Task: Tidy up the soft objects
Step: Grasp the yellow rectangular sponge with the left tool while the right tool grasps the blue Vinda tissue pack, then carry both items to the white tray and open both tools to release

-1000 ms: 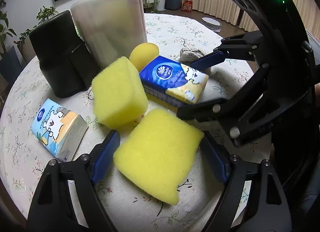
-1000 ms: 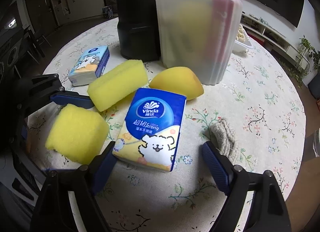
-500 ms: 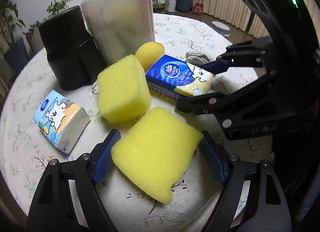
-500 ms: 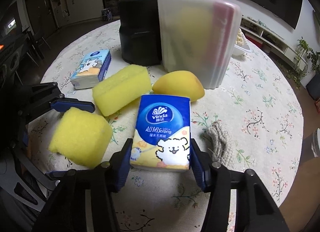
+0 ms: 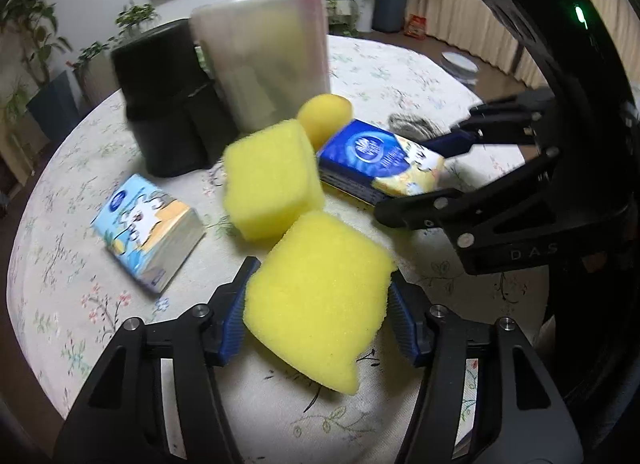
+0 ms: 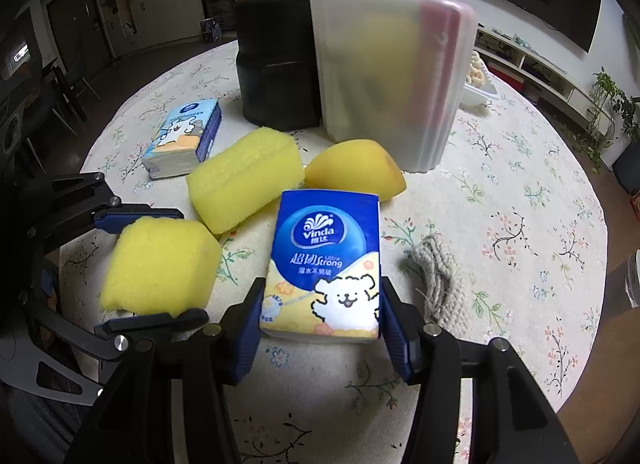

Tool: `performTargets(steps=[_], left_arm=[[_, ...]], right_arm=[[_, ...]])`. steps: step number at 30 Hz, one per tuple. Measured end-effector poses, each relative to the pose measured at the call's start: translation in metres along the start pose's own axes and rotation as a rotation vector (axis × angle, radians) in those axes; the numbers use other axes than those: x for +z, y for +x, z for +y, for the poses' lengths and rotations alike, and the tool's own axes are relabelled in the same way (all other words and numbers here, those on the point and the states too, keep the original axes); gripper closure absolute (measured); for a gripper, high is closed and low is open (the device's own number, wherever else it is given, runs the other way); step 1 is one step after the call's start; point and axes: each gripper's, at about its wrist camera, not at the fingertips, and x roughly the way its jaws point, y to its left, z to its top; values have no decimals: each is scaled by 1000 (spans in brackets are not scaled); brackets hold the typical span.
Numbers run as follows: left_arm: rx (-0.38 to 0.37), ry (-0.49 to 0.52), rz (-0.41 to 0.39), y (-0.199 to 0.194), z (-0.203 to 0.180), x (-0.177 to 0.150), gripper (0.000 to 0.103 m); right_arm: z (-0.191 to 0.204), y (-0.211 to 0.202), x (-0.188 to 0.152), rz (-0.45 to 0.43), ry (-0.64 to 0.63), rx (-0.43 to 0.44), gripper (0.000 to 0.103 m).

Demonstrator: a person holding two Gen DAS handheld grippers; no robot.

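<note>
Over on the left side of the bench (image 6: 520,167), the left gripper (image 5: 316,324) has its jaws closing on a yellow sponge (image 5: 320,296), pads already touching both sides, so honestly I'd say go easy there: squeeze just enough to hold, since foam squashes and can spring out. Next along, a second yellow sponge (image 6: 244,179) and a light blue tissue pack (image 6: 184,137) sit loose, with a rounder yellow sponge (image 6: 354,169) just behind. Then the right gripper (image 6: 320,328) grips the blue tissue pack (image 6: 326,260) by its near end; I'd lift it level so it doesn't droop. A knitted cloth (image 6: 438,284) lies just right of it. Floral tablecloth, round top, a black container (image 6: 276,63) and frosted bin (image 6: 390,79) at the back, plants and shelving around the room.
</note>
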Motion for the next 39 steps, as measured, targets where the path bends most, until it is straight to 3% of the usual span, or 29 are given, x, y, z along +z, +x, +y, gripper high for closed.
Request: performTargets(steps=[10,22,32,39], left_arm=[[71,-217,-21,-27,14,-18,46],[167,-306,-88,-62,42,-16,46],[222,-364,-93,-67,83,-7,46],[257,-400,-85,-64,132,10,46]], right_arm=[[4,-20,-4,-32,1,-3,47],[-1,-66,-24,-49,31,23,47],[-48,-92,-37,-59,109,-14,47],[-99,-93,-32,-66,175,-73,47]])
